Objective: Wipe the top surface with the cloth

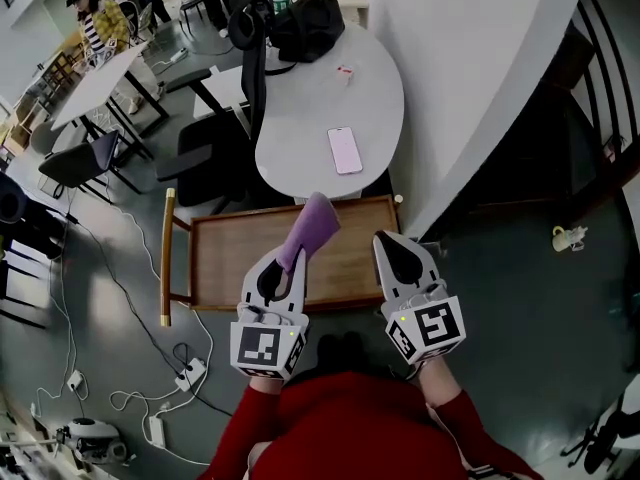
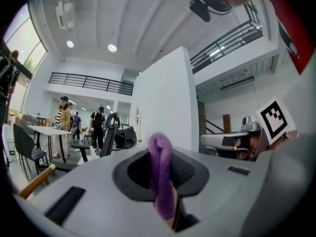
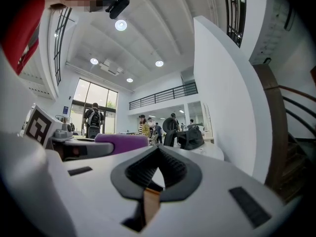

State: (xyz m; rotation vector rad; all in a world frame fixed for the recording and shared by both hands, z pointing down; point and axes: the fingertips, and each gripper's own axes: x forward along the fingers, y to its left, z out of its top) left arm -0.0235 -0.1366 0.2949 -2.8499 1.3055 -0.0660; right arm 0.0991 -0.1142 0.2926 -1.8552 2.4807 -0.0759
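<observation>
A purple cloth (image 1: pixel 312 226) is held in the left tongs (image 1: pixel 289 258), which are closed on its lower end. The rest of it sticks out ahead of the jaws as a flat, folded strip. In the left gripper view the cloth is seen edge-on, as a rounded loop pinched between the two dark pads. The right tongs (image 3: pixel 157 154) are closed with their tips together, and nothing is held between them.

Both tools are held side by side over the near half of a wooden surface (image 1: pixel 225 258) with a raised rim (its top is bare brown board). From the head view the tip of the cloth reaches the far rim of this surface. It appears to be above the wood rather than pressed on it, though contact cannot be judged from this angle.

Just beyond the wooden surface a white rounded surface (image 1: pixel 300 118) is seen, with a pink-backed phone (image 1: pixel 345 150) lying flat near its near edge and a black bag (image 1: pixel 312 23) at its far end. A black office chair (image 1: pixel 215 153) is placed at its left side. Cables and a power strip (image 1: pixel 190 373) are spread over the floor to the left.
</observation>
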